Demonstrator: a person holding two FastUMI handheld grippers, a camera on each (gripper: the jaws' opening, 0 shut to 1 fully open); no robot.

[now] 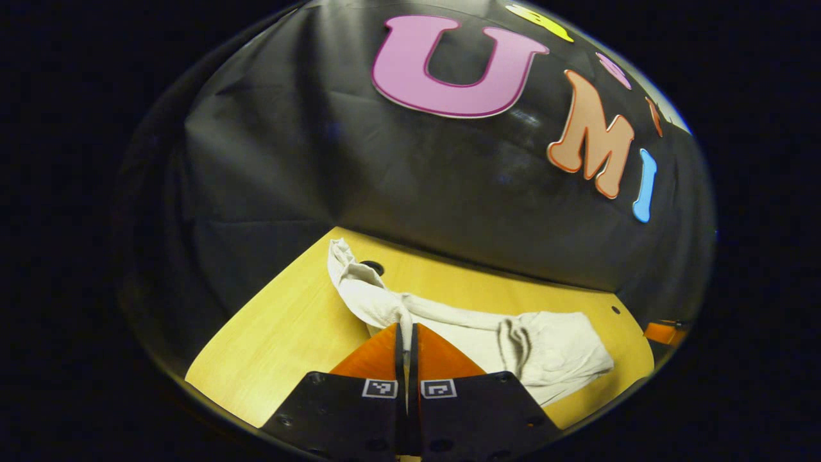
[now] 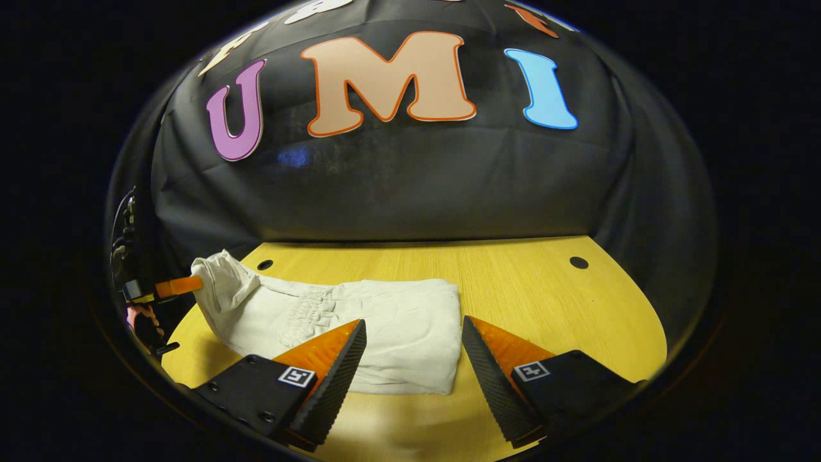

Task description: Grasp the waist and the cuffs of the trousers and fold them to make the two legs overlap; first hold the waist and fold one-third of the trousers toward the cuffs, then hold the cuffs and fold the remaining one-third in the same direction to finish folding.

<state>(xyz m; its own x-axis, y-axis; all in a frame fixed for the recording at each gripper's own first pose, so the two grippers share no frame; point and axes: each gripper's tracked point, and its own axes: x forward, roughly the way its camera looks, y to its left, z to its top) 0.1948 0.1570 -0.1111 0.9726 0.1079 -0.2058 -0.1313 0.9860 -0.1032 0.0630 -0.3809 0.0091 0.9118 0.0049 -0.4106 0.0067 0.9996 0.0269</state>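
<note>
Cream trousers (image 2: 397, 321) lie on the yellow wooden table (image 2: 545, 289), with the waist part folded into a flat block. My right gripper (image 2: 414, 333) stands open just over the block's near right corner, touching nothing. My left gripper (image 1: 405, 330) is shut on the trousers' cuff end; cloth (image 1: 551, 350) runs away from its tips to both sides. In the right gripper view the left gripper (image 2: 192, 282) is at the far left, holding that bunched end slightly raised off the table.
The table (image 1: 282, 333) has small round holes (image 2: 578, 262) near its back edge, one beside the cuff end (image 2: 265, 264). A hand (image 2: 144, 321) holds the left gripper at the table's left edge. Black cloth walls close the back and sides.
</note>
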